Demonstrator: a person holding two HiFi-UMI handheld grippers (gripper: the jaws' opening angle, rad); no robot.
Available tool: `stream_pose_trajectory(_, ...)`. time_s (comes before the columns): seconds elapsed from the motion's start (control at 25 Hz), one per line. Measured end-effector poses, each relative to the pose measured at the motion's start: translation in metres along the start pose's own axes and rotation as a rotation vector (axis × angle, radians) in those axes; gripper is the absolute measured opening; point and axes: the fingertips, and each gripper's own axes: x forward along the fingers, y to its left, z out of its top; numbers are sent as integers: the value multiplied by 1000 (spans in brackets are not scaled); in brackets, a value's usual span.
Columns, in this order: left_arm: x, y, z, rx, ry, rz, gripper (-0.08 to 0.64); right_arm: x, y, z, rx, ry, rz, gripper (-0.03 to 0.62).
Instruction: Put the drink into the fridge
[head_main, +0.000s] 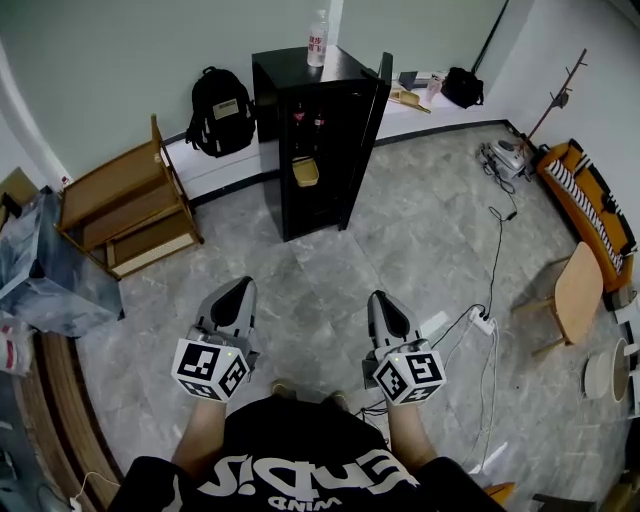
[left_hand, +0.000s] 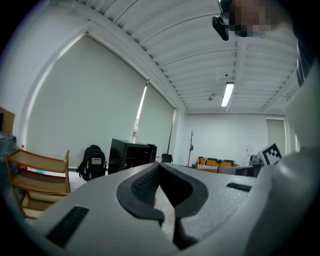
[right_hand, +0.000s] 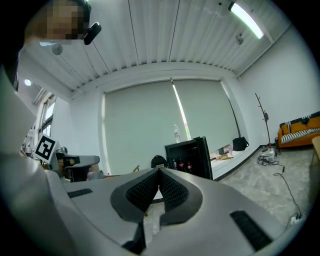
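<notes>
Fingers (left_hand: 142, 184) of the left gripper (left_hand: 159, 165) are pressed together at the tips with nothing between them. The right gripper (right_hand: 159, 170) has its fingers (right_hand: 174, 192) closed the same way and is also empty. In the head view both grippers are held level in front of the person, side by side and apart from each other.

Grey tiled floor (head_main: 400, 235) lies open between the grippers and the one black fridge (head_main: 318, 140), which stands well ahead against the wall ledge. Its door (head_main: 378, 92) is swung open on the right edge, showing the inside. One wooden shelf unit (head_main: 125, 205) sits to the left of the fridge, well apart from it. One black backpack (head_main: 220, 110) leans on the ledge between them. A cable (head_main: 495, 255) trails over the floor at the right, away from the straight path.

One clear drink bottle (head_main: 318, 38) with a red label stands upright on top of the fridge. At least two dark bottles (head_main: 308, 118) stand on a shelf inside.
</notes>
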Motion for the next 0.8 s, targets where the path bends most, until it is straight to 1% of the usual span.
stream_pose_trajectory(0.24, 6, 24, -1, 4, 6, -26, 2, 9, 5, -6, -18, -1, -39, 21)
stream_pose_trajectory(0.4, 18, 32, 1, 8, 1, -35, 2, 20, 1, -11, -3, -5, -64, 21)
stream_pose_trajectory(0.6, 44, 48, 0, 10, -6, -41, 2, 55, -8, -15, -3, -21, -85, 21)
stream_pose_trajectory(0.8, 80, 71, 2, 3, -12, -36, 2, 98, -21, -12, -11, -24, -61, 21)
